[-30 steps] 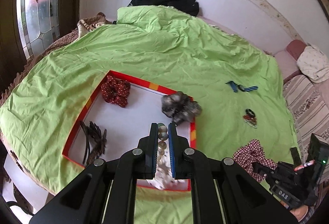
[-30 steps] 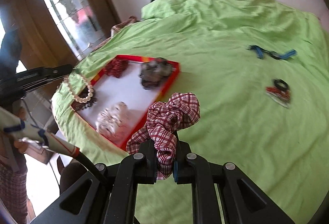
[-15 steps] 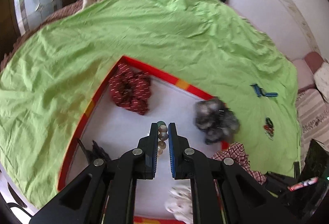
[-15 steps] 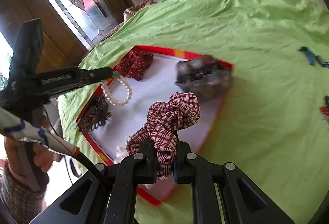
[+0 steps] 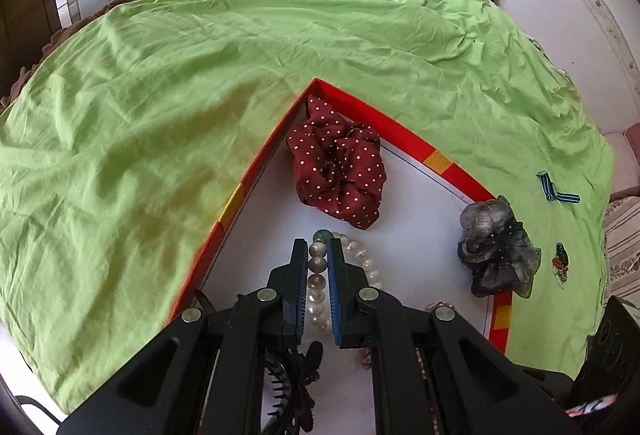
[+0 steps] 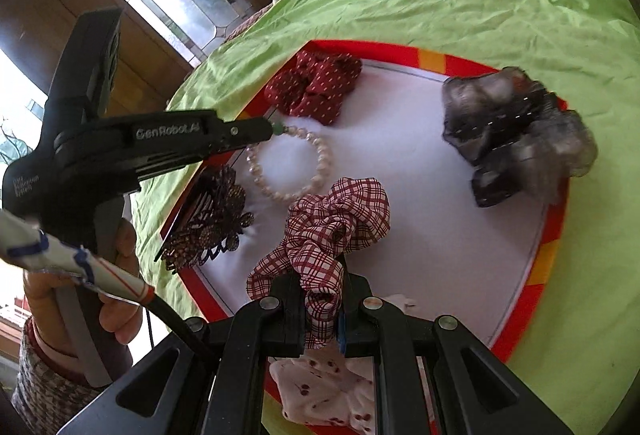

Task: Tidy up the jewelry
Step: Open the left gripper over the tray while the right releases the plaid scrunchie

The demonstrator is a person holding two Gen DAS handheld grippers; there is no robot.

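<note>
pearl bracelet (image 5: 318, 267) pinched over red-rimmed tray (image 5: 404, 133), plaid scrunchie (image 6: 336, 215) gripped

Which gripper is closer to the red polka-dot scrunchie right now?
Left. The left gripper, shut on the pearl bracelet, sits just short of the red polka-dot scrunchie. The right gripper, holding the plaid scrunchie, is farther back across the tray.

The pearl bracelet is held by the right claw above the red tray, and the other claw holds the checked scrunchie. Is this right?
The sides are swapped. The left claw holds the pearl bracelet over the red tray, as the right wrist view shows; the right claw holds the checked scrunchie.
</note>
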